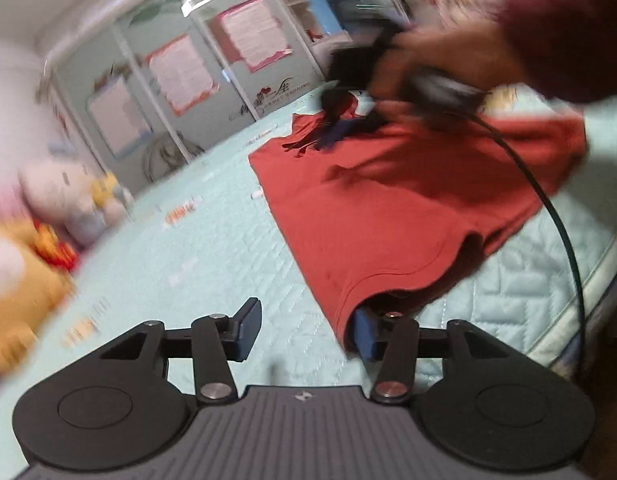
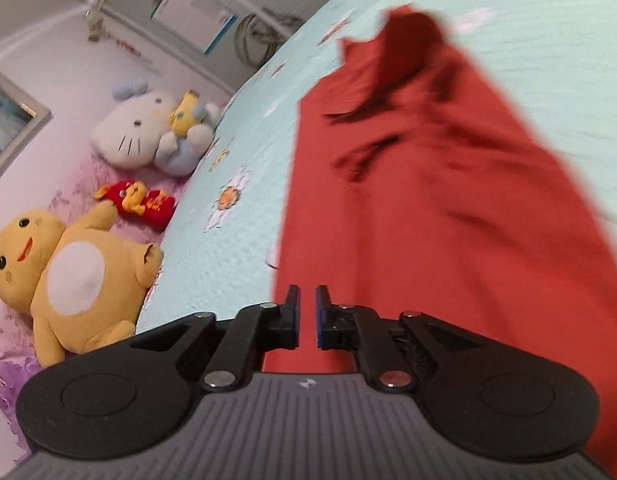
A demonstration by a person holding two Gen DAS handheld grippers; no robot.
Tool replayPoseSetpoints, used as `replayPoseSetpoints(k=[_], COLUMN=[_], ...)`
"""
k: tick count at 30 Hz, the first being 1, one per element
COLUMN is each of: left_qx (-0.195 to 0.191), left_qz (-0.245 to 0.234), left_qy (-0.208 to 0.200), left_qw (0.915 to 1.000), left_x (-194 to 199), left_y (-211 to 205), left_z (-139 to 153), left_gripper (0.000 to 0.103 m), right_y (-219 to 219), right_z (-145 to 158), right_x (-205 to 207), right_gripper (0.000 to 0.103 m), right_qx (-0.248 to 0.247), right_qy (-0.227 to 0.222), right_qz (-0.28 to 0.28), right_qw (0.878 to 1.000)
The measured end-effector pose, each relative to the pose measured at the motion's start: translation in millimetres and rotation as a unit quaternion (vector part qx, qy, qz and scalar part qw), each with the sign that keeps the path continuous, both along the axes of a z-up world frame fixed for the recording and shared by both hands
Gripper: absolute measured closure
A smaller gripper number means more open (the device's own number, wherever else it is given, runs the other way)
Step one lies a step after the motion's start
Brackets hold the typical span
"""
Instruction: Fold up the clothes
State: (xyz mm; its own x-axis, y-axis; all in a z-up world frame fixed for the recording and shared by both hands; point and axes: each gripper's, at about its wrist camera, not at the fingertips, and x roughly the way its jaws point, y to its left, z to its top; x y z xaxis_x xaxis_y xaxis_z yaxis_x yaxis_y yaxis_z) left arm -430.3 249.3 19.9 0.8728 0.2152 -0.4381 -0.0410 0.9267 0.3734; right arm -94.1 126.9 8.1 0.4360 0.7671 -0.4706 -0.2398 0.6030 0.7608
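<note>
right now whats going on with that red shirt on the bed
A person is working on a red shirt spread on a light green quilt with two handheld grippers. The left gripper sits at the shirt's near hem, jaws wide apart, one finger tucked under the cloth edge. The right gripper is over the shirt with jaws nearly closed; nothing is visibly pinched between them. No fold looks finished yet. Plush toys lie at the bedside.

Even indoor light, strong motion blur, fisheye bending at edges, dark vignette corners
</note>
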Motion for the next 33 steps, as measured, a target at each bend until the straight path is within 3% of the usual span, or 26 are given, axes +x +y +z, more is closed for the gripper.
replayPoseSetpoints(k=[3, 7, 9, 10, 11, 13, 14, 16, 19, 23, 28, 33], left_qx=[-0.074, -0.173, -0.204, -0.213, -0.212, -0.209, -0.217, -0.229, -0.262, -0.282, -0.379, -0.43], left_qz=[0.012, 0.027, -0.005, -0.034, -0.063, -0.093, -0.09, -0.076, -0.058, -0.049, 0.011, 0.021], left_qy=[-0.028, -0.066, -0.088, -0.077, -0.035, 0.058, 0.07, 0.087, 0.08, 0.066, 0.089, 0.083], left_qw=[0.9968, 0.9824, 0.975, 0.9735, 0.9745, 0.9718, 0.9695, 0.9665, 0.9601, 0.9558, 0.9209, 0.8989], left_x=[4, 8, 23, 33, 46, 67, 67, 68, 72, 93, 131, 160], left_y=[12, 29, 23, 15, 6, -9, -10, -11, -9, -5, 26, 31], left_z=[27, 63, 83, 88, 87, 72, 64, 49, 46, 48, 35, 34], left_gripper=[0.049, 0.058, 0.06, 0.057, 0.052, 0.058, 0.062, 0.062, 0.067, 0.061, 0.053, 0.048], right_y=[-37, -52, -46, -42, -38, -34, -44, -64, -94, -134, -181, -169], right_z=[-12, -6, -1, -1, -1, -3, -1, 2, 8, 15, 22, 1], right_x=[-31, -77, -86, -87, -88, -88, -90, -93, -98, -104, -112, -111], right_gripper=[0.085, 0.085, 0.084, 0.083, 0.08, 0.095, 0.09, 0.079, 0.076, 0.069, 0.056, 0.056], right_qx=[0.032, 0.07, 0.061, 0.03, -0.001, -0.058, -0.059, -0.062, -0.067, -0.072, -0.082, -0.105], right_qy=[0.022, 0.01, -0.004, -0.005, -0.006, -0.016, -0.024, -0.038, -0.06, -0.088, -0.121, -0.114], right_qz=[0.018, 0.067, 0.093, 0.102, 0.112, 0.117, 0.105, 0.08, 0.042, -0.008, -0.068, -0.039], right_qw=[0.999, 0.995, 0.994, 0.994, 0.994, 0.991, 0.992, 0.994, 0.995, 0.993, 0.987, 0.987])
